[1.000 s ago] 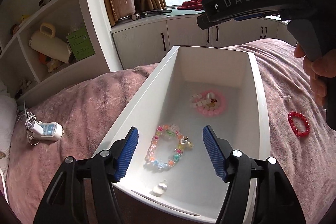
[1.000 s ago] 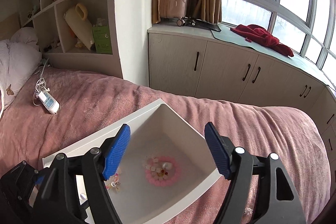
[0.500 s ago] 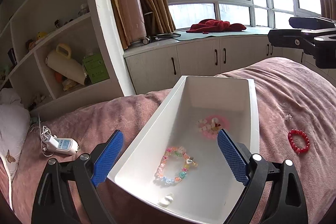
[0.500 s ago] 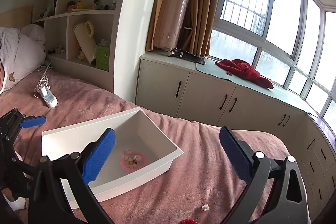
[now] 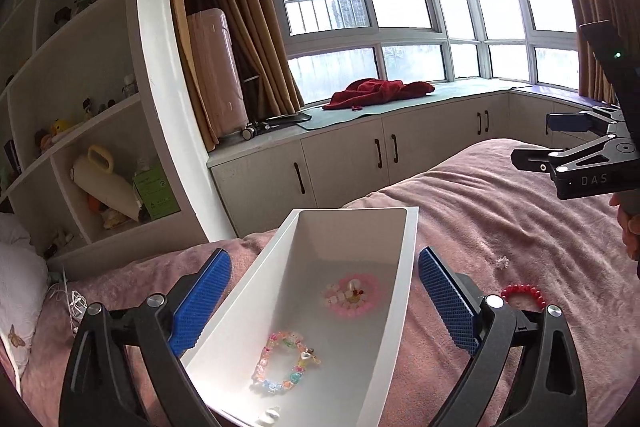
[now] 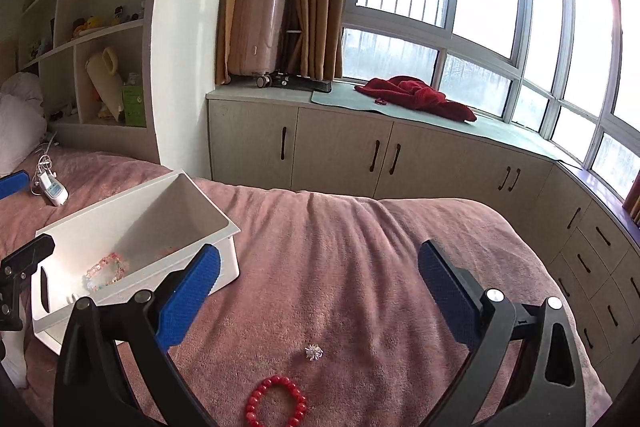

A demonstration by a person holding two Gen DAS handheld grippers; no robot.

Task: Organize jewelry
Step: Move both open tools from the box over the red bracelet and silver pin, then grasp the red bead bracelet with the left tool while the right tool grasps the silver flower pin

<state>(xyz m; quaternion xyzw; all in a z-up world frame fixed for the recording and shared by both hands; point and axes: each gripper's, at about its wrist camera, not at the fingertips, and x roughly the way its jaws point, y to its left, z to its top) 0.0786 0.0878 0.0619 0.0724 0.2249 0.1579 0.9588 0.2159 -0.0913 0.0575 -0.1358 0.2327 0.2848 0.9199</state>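
A white bin lies on the pink bedspread. In it are a pink bead bracelet, a pastel bead bracelet and a small white piece. A red bead bracelet and a small silver piece lie on the bedspread right of the bin. My left gripper is open and empty above the bin. My right gripper is open and empty above the red bracelet and silver piece; it also shows in the left wrist view.
A white device with cable lies on the bed by a pillow. Shelves stand at the left. Low cabinets under the windows carry a red cloth and a pink suitcase.
Both grippers have pulled back and up from the bin and opened wider. The right gripper swung to the right, away from the bin, so the red bracelet now lies below it.
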